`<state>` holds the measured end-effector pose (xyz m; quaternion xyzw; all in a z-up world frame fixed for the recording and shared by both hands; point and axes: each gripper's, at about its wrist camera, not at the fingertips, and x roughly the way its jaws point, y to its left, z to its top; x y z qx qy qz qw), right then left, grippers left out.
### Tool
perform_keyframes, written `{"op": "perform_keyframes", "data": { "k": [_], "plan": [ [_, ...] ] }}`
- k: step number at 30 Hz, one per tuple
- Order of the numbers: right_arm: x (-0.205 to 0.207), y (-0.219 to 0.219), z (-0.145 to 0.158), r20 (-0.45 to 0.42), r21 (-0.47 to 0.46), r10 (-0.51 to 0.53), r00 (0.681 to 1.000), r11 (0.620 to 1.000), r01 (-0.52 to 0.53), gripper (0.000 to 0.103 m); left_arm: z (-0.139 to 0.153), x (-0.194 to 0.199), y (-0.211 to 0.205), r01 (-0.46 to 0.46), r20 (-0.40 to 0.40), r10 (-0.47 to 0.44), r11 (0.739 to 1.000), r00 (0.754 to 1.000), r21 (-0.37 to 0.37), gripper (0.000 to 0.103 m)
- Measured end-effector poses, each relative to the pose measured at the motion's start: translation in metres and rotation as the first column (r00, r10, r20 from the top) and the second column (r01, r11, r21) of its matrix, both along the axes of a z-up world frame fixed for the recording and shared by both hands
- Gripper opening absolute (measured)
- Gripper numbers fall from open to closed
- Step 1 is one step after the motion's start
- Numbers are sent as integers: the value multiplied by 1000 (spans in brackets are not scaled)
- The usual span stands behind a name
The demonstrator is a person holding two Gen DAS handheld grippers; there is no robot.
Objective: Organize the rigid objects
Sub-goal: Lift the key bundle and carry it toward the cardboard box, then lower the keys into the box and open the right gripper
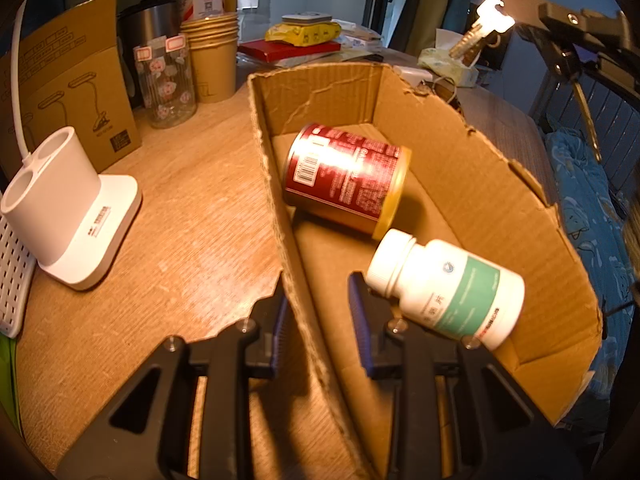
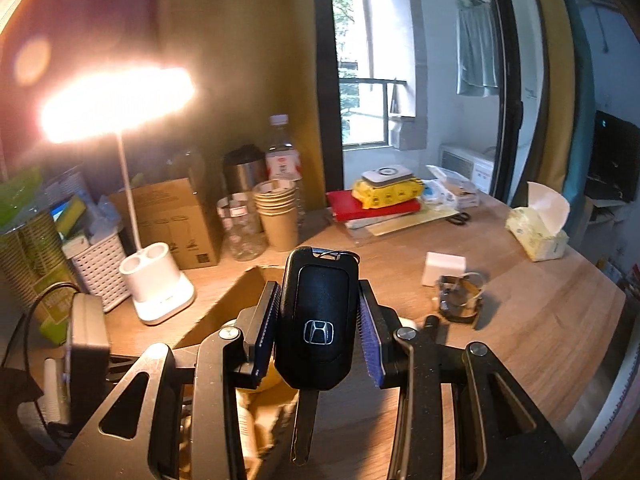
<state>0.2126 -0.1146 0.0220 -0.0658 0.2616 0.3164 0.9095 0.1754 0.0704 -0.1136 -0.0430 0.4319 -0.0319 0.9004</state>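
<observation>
On wooden desk: open cardboard box with torn edges. Inside box: red tin can lying on its side toward far end; white pill bottle with green label also on its side, nearer, cap pointing at can, close to it, contact not resolvable. Left gripper straddling box's near left wall, one blue pad outside, one inside; pads set narrowly on either side of cardboard, actual pinch on wall not confirmable from this view, so cannot tell whether clamped. Right gripper closed on black car key fob, both blue pads pressed against fob's sides, logo face toward camera, metal key blade hanging down below pads. Same gripper seen from left wrist view at upper right, above and beyond box's far right edge, with brightly lit keys dangling off its tip. Fob held in air over box's near corner, clear of desk. Left of box: white lamp base with two round holes, lamp lit. Behind: stack of paper cups, flowered glass jar, brown carton, water bottle. Further back: red book under yellow packet; tissue pack at right.
</observation>
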Motion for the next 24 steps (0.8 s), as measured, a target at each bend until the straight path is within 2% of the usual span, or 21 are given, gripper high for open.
{"op": "perform_keyframes", "data": {
  "k": [12,16,24],
  "plan": [
    [-15,28,-20,-52,-35,60,997,997,-62,39,0,0,0,0,0,0,1000,1000,0,30],
    [-15,32,-28,-103,-15,71,992,997,-73,39,0,0,0,0,0,0,1000,1000,0,30],
    [-15,37,-44,-138,-40,46,989,998,-52,39,0,0,0,0,0,0,1000,1000,0,30]
  ]
}}
